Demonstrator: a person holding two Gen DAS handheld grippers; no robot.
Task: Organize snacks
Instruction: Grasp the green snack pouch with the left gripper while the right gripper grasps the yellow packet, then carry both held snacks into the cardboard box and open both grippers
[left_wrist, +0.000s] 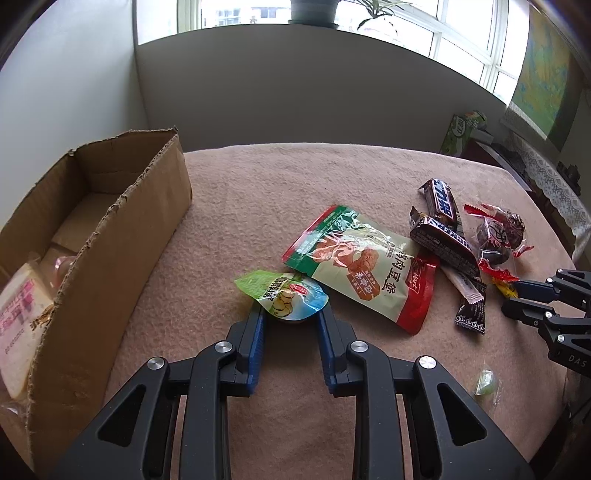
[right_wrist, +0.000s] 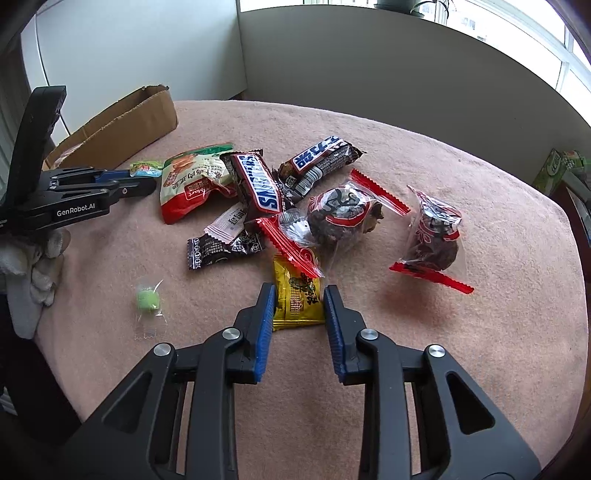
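Note:
My left gripper (left_wrist: 290, 314) is open, its blue fingers on either side of a small jelly cup with a green and blue lid (left_wrist: 286, 299) on the pink blanket. My right gripper (right_wrist: 299, 295) is open, its fingers flanking a yellow snack packet (right_wrist: 297, 299). A pile of snacks lies between them: a green-red bean curd pouch (left_wrist: 362, 266), two Snickers bars (right_wrist: 258, 184), two clear-wrapped dark cakes (right_wrist: 340, 218), and small sachets (right_wrist: 225, 243). The cardboard box (left_wrist: 122, 236) stands at left with a bread packet (left_wrist: 18, 317) inside.
A small green wrapped candy (right_wrist: 147, 301) lies apart near the table's front edge. A green carton (left_wrist: 461, 129) stands beyond the table's far right corner. A wall and window run behind the table.

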